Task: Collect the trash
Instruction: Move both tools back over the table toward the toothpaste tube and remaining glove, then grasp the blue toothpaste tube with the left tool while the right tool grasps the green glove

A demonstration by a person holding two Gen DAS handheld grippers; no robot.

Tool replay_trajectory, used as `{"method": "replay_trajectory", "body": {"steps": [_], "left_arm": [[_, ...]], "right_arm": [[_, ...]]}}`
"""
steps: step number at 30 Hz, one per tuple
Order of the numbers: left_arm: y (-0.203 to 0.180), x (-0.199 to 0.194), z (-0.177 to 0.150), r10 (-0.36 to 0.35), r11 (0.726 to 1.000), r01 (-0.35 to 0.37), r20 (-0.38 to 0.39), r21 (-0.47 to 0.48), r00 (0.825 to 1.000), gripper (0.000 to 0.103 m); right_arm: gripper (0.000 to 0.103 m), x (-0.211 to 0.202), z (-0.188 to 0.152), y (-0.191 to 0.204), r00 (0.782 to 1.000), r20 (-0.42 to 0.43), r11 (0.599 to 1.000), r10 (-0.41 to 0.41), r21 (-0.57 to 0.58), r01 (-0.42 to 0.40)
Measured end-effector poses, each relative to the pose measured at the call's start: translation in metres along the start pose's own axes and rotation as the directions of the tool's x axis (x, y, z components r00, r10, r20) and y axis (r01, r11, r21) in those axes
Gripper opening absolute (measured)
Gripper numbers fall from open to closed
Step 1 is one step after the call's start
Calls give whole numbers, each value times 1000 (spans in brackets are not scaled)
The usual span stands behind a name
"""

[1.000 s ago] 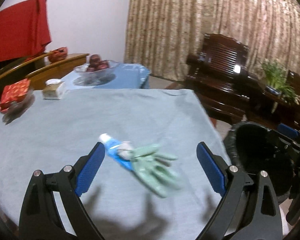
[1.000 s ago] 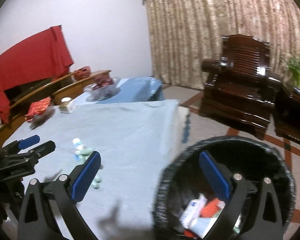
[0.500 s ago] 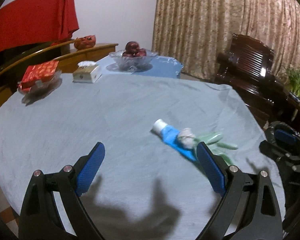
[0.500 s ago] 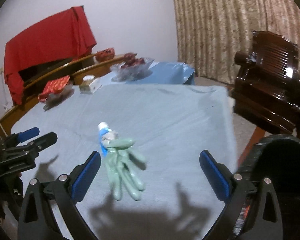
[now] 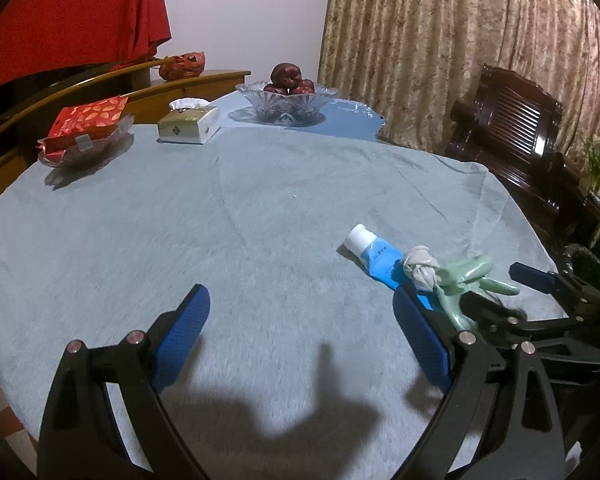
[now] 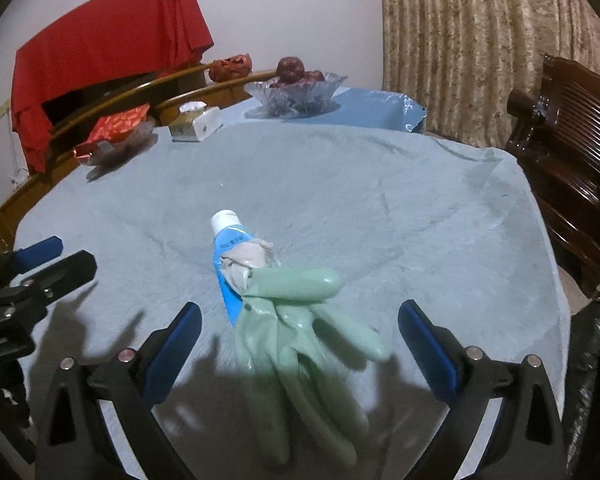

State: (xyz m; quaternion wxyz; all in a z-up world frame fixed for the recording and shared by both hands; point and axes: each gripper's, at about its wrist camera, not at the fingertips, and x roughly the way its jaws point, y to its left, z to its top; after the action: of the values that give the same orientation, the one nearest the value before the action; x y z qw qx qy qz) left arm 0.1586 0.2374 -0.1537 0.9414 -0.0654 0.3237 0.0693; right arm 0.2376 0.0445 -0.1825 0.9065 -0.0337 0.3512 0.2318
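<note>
The right gripper [image 6: 300,340] hangs with its jaws spread wide and nothing between the pads, directly over one pale green rubber glove [image 6: 300,336] lying flat on the table. The glove's fingers touch one crumpled grey wad [image 6: 246,264], which sits on the flat end of one blue tube with a white cap [image 6: 230,236]. The left gripper [image 5: 300,332] is likewise wide open and empty, over bare cloth just left of that small heap.

The surface is a grey-blue tablecloth [image 5: 220,220] over a round table. Toward the far edge stand one tissue box [image 5: 188,125], one glass dish holding a red packet [image 5: 86,130], and one cut-glass bowl of dark red fruit [image 5: 287,96]. Behind are a patterned curtain [image 5: 460,40], a red cloth [image 5: 72,12] draped over furniture, and one dark wooden armchair [image 5: 516,136].
</note>
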Motion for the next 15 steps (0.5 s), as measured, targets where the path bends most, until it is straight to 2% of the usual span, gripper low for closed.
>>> {"method": "replay_trajectory", "body": {"steps": [3,12,15], "left_arm": [[3,6,2,-5,1000,5,0,-5,1000,90],[0,18,7,-12,1000,12,-8,-13,1000,90],[-1,20,6,-12,1000,12,-12,-14,1000,90]], "right_arm": [[94,9,0,-1,1000,-19,1000,-6,1,6],[76,35,0,0,990,-141,1000,-4,1,5],[56,31,0,-1,992,-126,1000,4,9,-3]]}}
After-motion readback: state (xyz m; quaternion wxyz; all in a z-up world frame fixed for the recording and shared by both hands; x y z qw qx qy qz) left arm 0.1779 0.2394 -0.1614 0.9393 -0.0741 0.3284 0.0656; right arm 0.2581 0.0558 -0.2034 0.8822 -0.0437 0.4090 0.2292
